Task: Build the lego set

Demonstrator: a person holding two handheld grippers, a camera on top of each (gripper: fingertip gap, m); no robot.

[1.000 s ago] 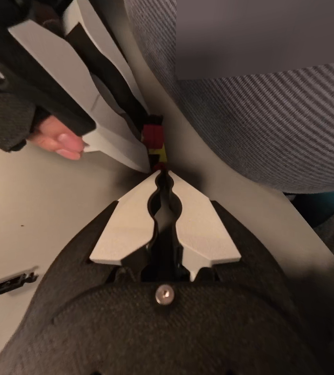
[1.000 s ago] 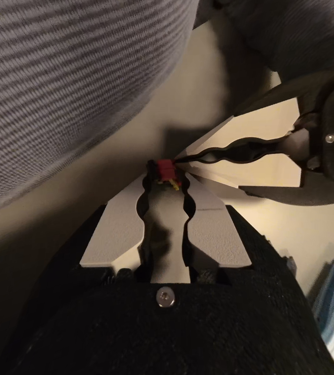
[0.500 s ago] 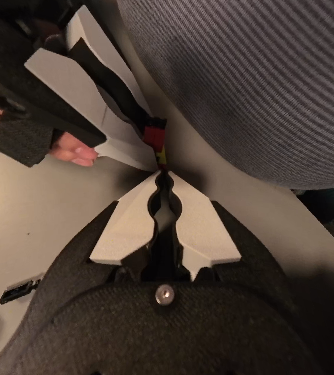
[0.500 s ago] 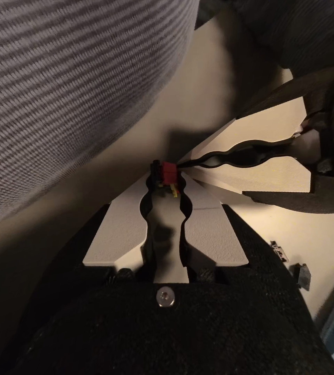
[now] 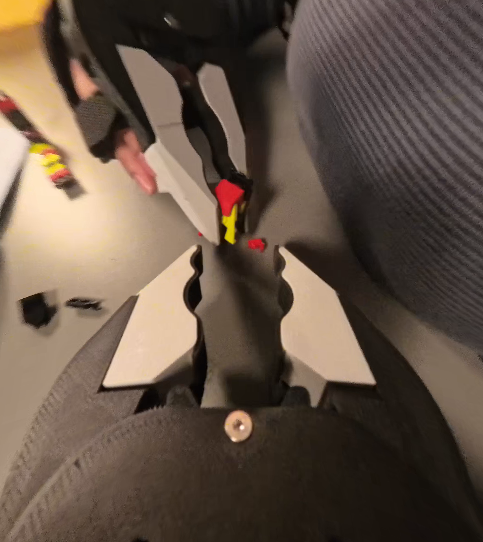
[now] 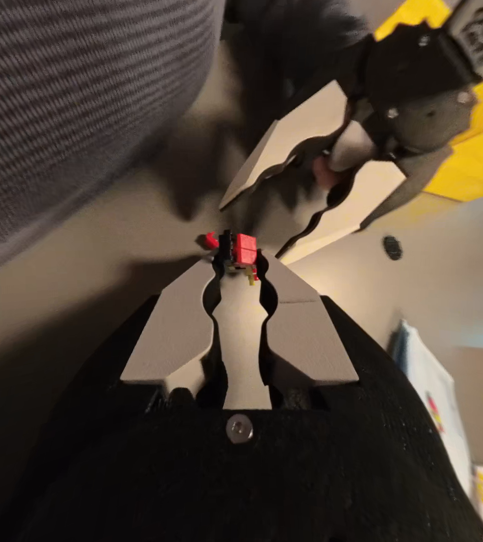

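My right gripper (image 6: 237, 259) is shut on a small red, black and yellow lego assembly (image 6: 241, 249) held just above the table. In the left wrist view it comes down from the top with the assembly (image 5: 230, 202) in its tips. My left gripper (image 5: 237, 252) is open and empty, its tips a short way in front of the assembly. It also shows in the right wrist view (image 6: 250, 231), open, at the upper right. A small loose red piece (image 5: 256, 244) lies on the table beside the assembly, and it shows in the right wrist view (image 6: 211, 239) too.
A long red, black and yellow lego build (image 5: 37, 146) lies at the far left. Two black pieces (image 5: 36, 308) lie on the table to the left. A grey striped sleeve (image 5: 410, 146) fills the right side. Yellow packaging (image 6: 469, 158) and white papers (image 6: 428, 396) lie to the right. My left and right fingertips are right by each other.
My left gripper was shut at the assembly; it has opened and drawn back. A small red piece now lies loose on the table. The right gripper still holds the assembly.
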